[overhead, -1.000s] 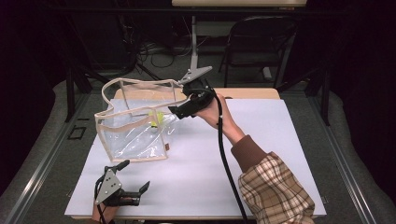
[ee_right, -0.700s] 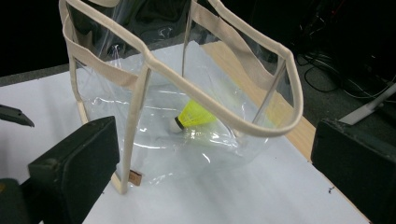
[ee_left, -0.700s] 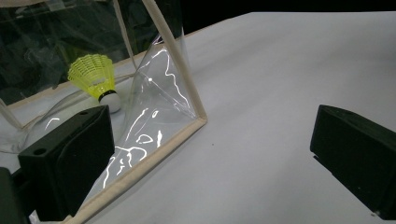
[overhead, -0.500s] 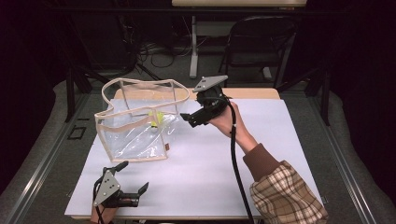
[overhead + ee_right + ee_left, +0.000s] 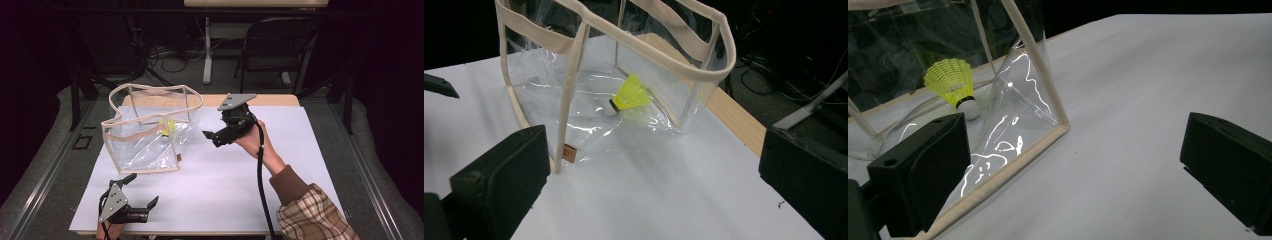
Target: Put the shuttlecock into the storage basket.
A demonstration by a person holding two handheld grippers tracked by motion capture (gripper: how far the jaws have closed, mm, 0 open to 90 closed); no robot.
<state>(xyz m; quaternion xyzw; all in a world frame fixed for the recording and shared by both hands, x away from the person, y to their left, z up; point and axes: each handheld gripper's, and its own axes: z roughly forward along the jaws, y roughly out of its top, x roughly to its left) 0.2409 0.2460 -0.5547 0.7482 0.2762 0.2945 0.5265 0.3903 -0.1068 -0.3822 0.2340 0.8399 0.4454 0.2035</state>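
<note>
Right claw (image 5: 212,136), held up off the white table (image 5: 280,165) just beside the clear bag's (image 5: 150,135) near corner, has its jaws spread wide with nothing between them, so the placing looks done: the yellow shuttlecock (image 5: 628,96) already lies on the bag's floor ahead of it, cork end toward the claw, and what seems left is only drawing away. Left claw (image 5: 142,205), likewise wide apart and empty, sits low at the table's near edge, with the bag's bottom corner just ahead of its jaws and the shuttlecock (image 5: 954,85) beyond the film.
</note>
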